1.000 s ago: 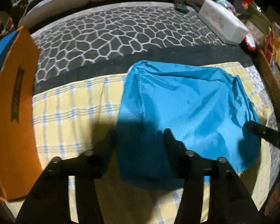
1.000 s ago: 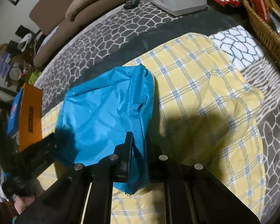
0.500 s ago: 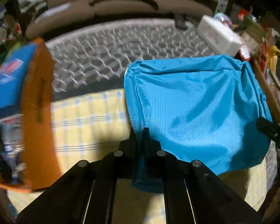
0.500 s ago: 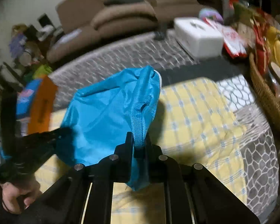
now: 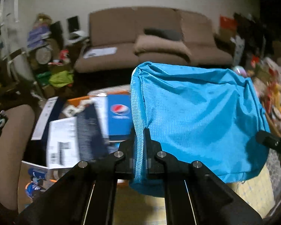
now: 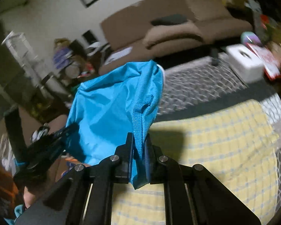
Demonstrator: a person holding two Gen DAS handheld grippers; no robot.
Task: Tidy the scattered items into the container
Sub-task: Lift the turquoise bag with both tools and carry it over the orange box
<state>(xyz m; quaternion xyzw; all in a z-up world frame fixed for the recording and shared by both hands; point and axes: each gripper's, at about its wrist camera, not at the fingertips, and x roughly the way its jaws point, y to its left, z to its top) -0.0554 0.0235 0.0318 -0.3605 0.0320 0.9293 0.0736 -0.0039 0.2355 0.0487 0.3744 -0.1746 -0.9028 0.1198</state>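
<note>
A bright blue fabric bag hangs lifted between both grippers, clear above the yellow checked cloth. My left gripper is shut on the bag's left webbing edge. My right gripper is shut on the bag's blue webbing strap at its right end. The bag also shows in the right wrist view. An orange cardboard box with Pepsi packaging and printed boxes inside sits to the left, below the bag. The right gripper's tip shows at the far right of the left wrist view.
A grey honeycomb-pattern cover lies beyond the yellow cloth. A white tissue box and red snack packets stand at the back right. A brown sofa is behind. Clutter and shelves fill the left side of the room.
My left gripper closed on the bag's left edge. Both grippers then raised the bag off the yellow cloth and swung it left toward the orange box.
</note>
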